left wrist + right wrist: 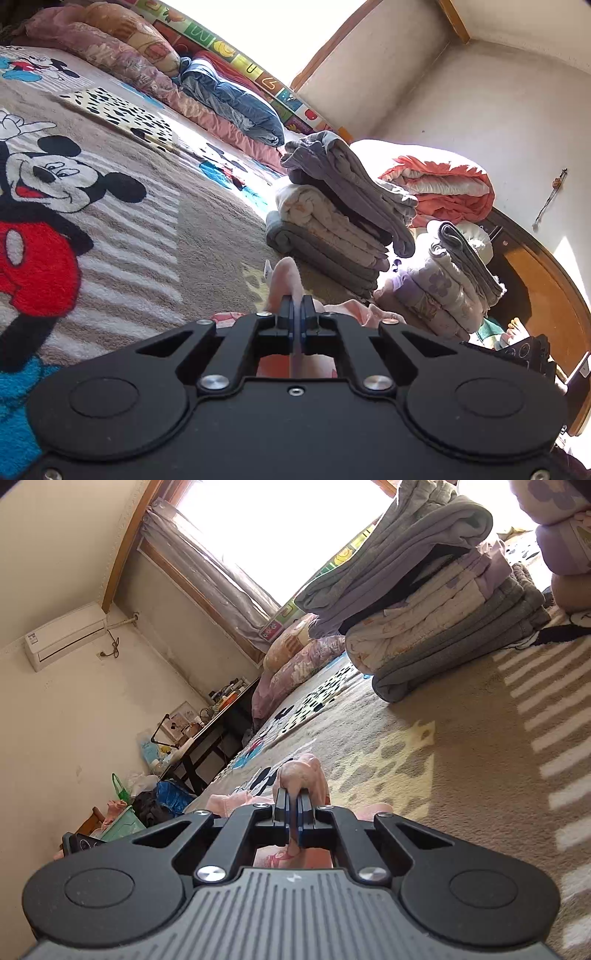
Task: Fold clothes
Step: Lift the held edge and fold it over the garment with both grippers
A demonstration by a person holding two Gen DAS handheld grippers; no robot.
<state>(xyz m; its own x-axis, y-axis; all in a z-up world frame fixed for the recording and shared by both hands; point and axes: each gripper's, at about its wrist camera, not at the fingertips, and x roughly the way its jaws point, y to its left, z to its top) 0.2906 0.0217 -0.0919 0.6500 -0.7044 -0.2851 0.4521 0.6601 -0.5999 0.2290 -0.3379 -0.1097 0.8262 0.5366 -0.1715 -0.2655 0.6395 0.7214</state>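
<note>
A pale pink garment (286,280) is pinched in my left gripper (296,301), which is shut on a fold of it that sticks up past the fingertips. More of the pink cloth (354,310) trails to the right under the gripper. In the right wrist view my right gripper (294,794) is shut on another bunched edge of the same pink garment (306,771), low over the bed. Pink cloth with a printed figure (280,856) shows beneath the jaws. How the rest of the garment lies is hidden by the gripper bodies.
The bed carries a plush cartoon-mouse blanket (110,229). A stack of folded grey and cream clothes (332,221) (443,620) stands just ahead, a second stack (458,280) and an orange quilt (443,188) beyond. Pillows (122,51) line the wall. A cluttered desk (207,731) stands past the bed.
</note>
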